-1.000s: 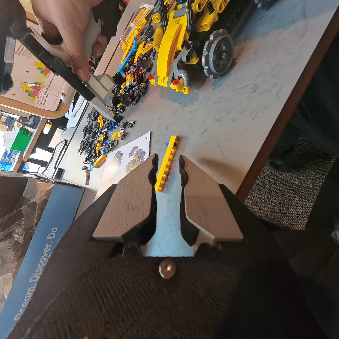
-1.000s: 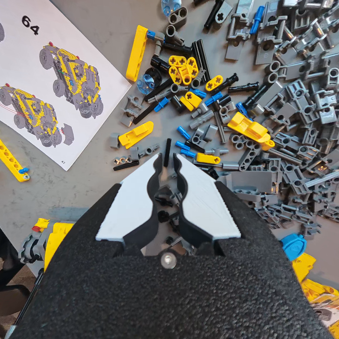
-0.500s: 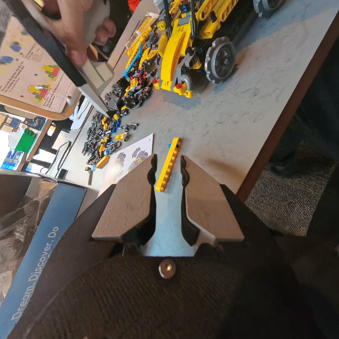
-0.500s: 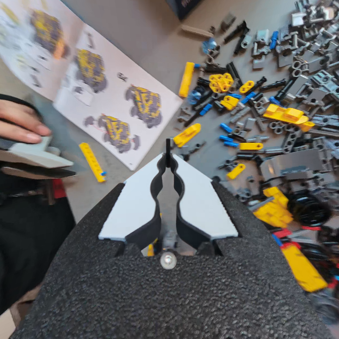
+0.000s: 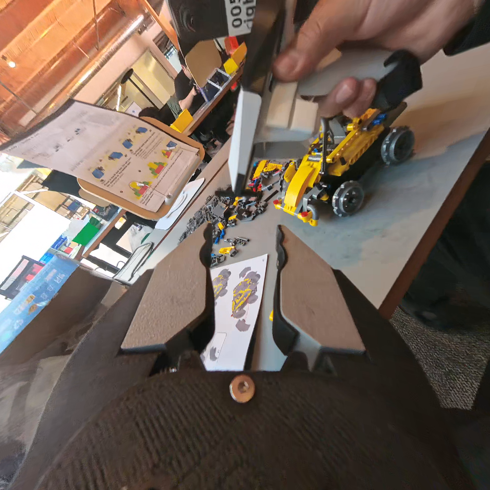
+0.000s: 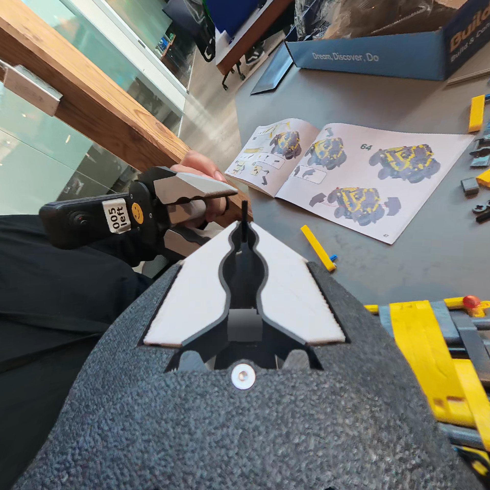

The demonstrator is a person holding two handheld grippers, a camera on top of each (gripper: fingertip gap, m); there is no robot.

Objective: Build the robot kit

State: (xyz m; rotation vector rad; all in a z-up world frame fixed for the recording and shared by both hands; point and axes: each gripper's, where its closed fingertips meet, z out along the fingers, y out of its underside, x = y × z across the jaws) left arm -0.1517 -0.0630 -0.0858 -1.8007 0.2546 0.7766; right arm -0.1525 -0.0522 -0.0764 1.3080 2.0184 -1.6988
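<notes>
My right gripper (image 6: 244, 228) is shut on a thin black axle (image 6: 244, 216) that sticks out past its tips. It is held in the air, pointing at the left gripper's grey upper finger (image 6: 193, 185), which a hand holds at the table's edge. My left gripper (image 5: 244, 233) is open and empty above the open instruction booklet (image 5: 238, 291). A yellow holed beam (image 6: 316, 248) lies on the grey table (image 6: 397, 252) beside the booklet (image 6: 344, 172). In the left wrist view, the right gripper's white finger (image 5: 242, 132) hangs over the parts pile (image 5: 225, 209).
A yellow and grey wheeled model (image 5: 318, 172) stands on the table and also shows in the right wrist view (image 6: 424, 358). A blue cardboard box (image 6: 371, 58) sits at the far end. The table's brown edge (image 5: 424, 238) runs along the right. A printed board (image 5: 119, 159) stands behind the parts. The tips of both grippers are at nearly the same place.
My right gripper closed on the black axle, lifted it off the parts pile and swung toward the left gripper. My left gripper opened wider and drew back from the yellow beam.
</notes>
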